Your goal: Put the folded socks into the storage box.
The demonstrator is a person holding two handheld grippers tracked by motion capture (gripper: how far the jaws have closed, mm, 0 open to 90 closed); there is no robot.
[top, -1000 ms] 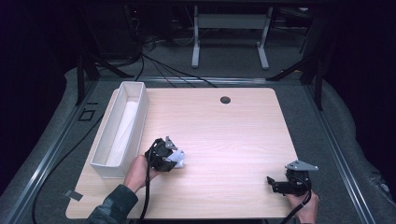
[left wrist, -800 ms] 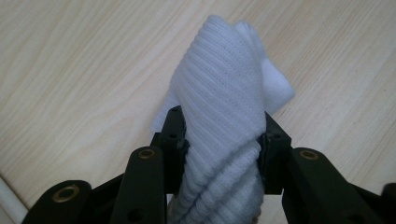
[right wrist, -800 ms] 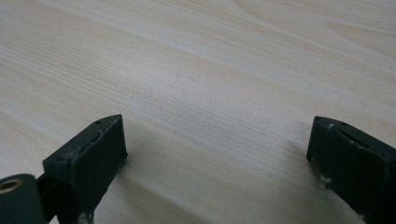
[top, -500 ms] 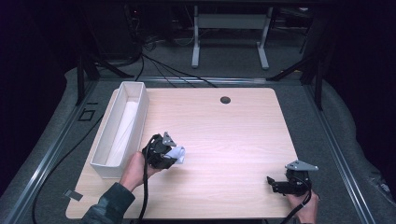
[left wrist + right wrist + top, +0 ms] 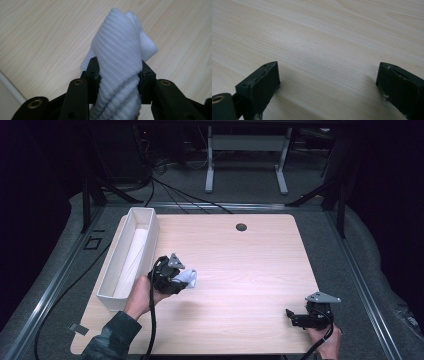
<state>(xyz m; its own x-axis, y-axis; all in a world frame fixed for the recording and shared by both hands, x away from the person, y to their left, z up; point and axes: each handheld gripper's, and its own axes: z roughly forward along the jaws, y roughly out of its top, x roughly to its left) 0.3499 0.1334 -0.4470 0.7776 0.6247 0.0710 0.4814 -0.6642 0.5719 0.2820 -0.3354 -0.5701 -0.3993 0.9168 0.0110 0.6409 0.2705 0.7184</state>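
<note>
A pale wood-grain surface point(image 5: 240, 265) is sitting in a dark room over grey floor. At lower left of the frame, the left gripper point(image 5: 176, 279) is clamping a white ribbed sock point(image 5: 120, 65) beside a long white bin point(image 5: 131, 257). At lower right, the right gripper point(image 5: 295, 316) is resting wide apart.

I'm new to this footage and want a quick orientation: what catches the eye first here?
First, the white ribbed cloth pinched between the jaws of the left gripper, beside the white bin at the table's left edge. Next, the right gripper near the table's front right corner, its jaws wide open over bare wood and holding nothing.
</note>
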